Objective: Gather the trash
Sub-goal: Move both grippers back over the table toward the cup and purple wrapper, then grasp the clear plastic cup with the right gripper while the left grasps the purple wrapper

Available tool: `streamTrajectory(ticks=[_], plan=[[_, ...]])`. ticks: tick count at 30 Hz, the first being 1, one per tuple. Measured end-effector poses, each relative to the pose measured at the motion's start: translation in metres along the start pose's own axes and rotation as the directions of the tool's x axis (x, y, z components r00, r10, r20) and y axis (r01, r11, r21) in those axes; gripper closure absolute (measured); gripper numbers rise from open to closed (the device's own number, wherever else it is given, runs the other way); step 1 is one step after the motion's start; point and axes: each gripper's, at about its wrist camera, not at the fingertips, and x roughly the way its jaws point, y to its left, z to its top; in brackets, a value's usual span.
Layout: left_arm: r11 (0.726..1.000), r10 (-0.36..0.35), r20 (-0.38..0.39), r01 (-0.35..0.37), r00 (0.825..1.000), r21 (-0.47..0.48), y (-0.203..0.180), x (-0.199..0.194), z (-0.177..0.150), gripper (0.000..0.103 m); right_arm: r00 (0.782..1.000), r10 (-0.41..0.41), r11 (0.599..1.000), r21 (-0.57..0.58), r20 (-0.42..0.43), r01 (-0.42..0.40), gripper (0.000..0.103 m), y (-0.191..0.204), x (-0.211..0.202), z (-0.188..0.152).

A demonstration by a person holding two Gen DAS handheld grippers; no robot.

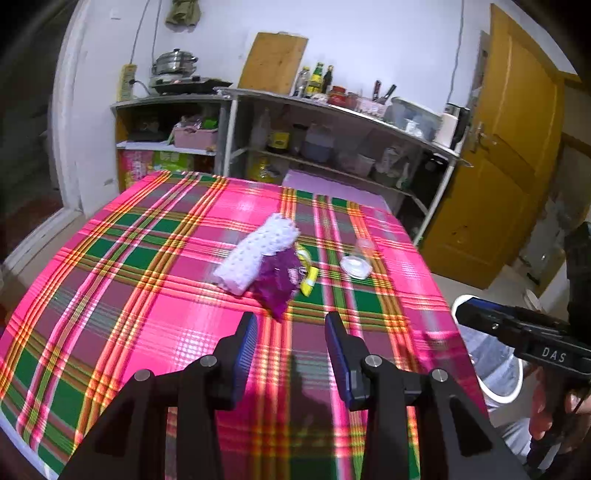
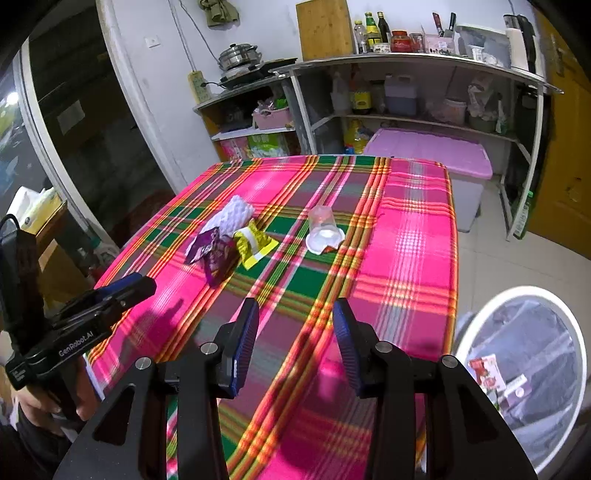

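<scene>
Right wrist view: both hand-held grippers, left (image 2: 147,282) and right (image 2: 295,317), hover empty with jaws parted over the plaid worktop (image 2: 413,258). Mid-table lie crinkly purple (image 2: 218,254) and yellow wrappers (image 2: 255,245), light and slippery, best pinched at an edge. A foam sleeve (image 2: 232,214) touches them; a fragile plastic cup (image 2: 323,225) sits near; the lined bin (image 2: 532,373) waits right.

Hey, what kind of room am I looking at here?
Most likely a home kitchen with a dining table. A steamer pot sits on a cooktop, sauce bottles and a wooden cutting board line the metal shelf, and a plaid tablecloth covers the table.
</scene>
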Motion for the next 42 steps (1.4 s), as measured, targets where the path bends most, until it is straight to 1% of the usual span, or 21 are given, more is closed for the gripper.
streamTrajectory(ticks=[2, 4, 6, 18, 21, 23, 26, 31, 32, 34, 35, 42], plan=[[1.0, 0.009, -0.01, -0.009, 1.0, -0.002, 0.004, 0.009, 0.004, 0.065, 1.0, -0.001, 1.0, 0.004, -0.007, 0.001, 0.059, -0.003, 0.009, 0.006], [1.0, 0.009, -0.022, -0.009, 1.0, -0.001, 0.006, 0.018, 0.007, 0.065, 1.0, 0.0, 1.0, 0.009, -0.017, 0.0, 0.055, -0.005, 0.019, 0.013], [1.0, 0.009, -0.036, -0.009, 0.999, 0.004, 0.007, 0.029, 0.011, 0.065, 1.0, -0.001, 1.0, 0.014, -0.022, 0.001, 0.053, -0.008, 0.029, 0.019], [0.999, 0.002, -0.086, 0.002, 0.996, 0.052, 0.0, 0.079, 0.031, 0.064, 0.998, -0.033, 0.999, 0.002, -0.054, 0.034, 0.053, -0.019, 0.085, 0.056], [0.998, 0.0, -0.088, 0.005, 0.996, 0.055, -0.001, 0.087, 0.032, 0.058, 0.997, -0.042, 0.999, 0.002, -0.06, 0.042, 0.053, -0.022, 0.098, 0.062], [0.998, -0.003, -0.09, 0.008, 0.996, 0.056, -0.001, 0.09, 0.033, 0.057, 0.996, -0.046, 0.999, 0.006, -0.072, 0.047, 0.053, -0.025, 0.108, 0.065], [0.998, 0.013, -0.098, -0.008, 0.995, 0.059, -0.001, 0.097, 0.033, 0.057, 0.995, -0.059, 0.998, 0.001, -0.082, 0.059, 0.053, -0.027, 0.121, 0.07], [0.999, 0.0, -0.1, 0.005, 0.995, 0.047, 0.001, 0.101, 0.032, 0.057, 0.993, -0.058, 0.998, -0.005, -0.104, 0.058, 0.053, -0.027, 0.138, 0.075], [0.999, -0.001, -0.098, 0.006, 0.995, 0.048, 0.001, 0.101, 0.032, 0.057, 0.993, -0.059, 0.998, -0.004, -0.107, 0.059, 0.053, -0.027, 0.139, 0.074], [0.999, -0.002, -0.093, 0.007, 0.996, 0.05, 0.001, 0.102, 0.032, 0.06, 0.992, -0.056, 0.998, 0.0, -0.112, 0.056, 0.068, -0.029, 0.141, 0.074], [0.999, -0.001, -0.094, 0.005, 0.996, 0.05, 0.0, 0.102, 0.031, 0.062, 0.992, -0.052, 0.999, 0.004, -0.115, 0.053, 0.068, -0.03, 0.142, 0.073], [0.999, -0.007, -0.077, 0.01, 0.997, 0.04, -0.001, 0.096, 0.031, 0.065, 0.995, -0.036, 0.999, 0.023, -0.092, 0.039, 0.068, -0.03, 0.127, 0.07]])
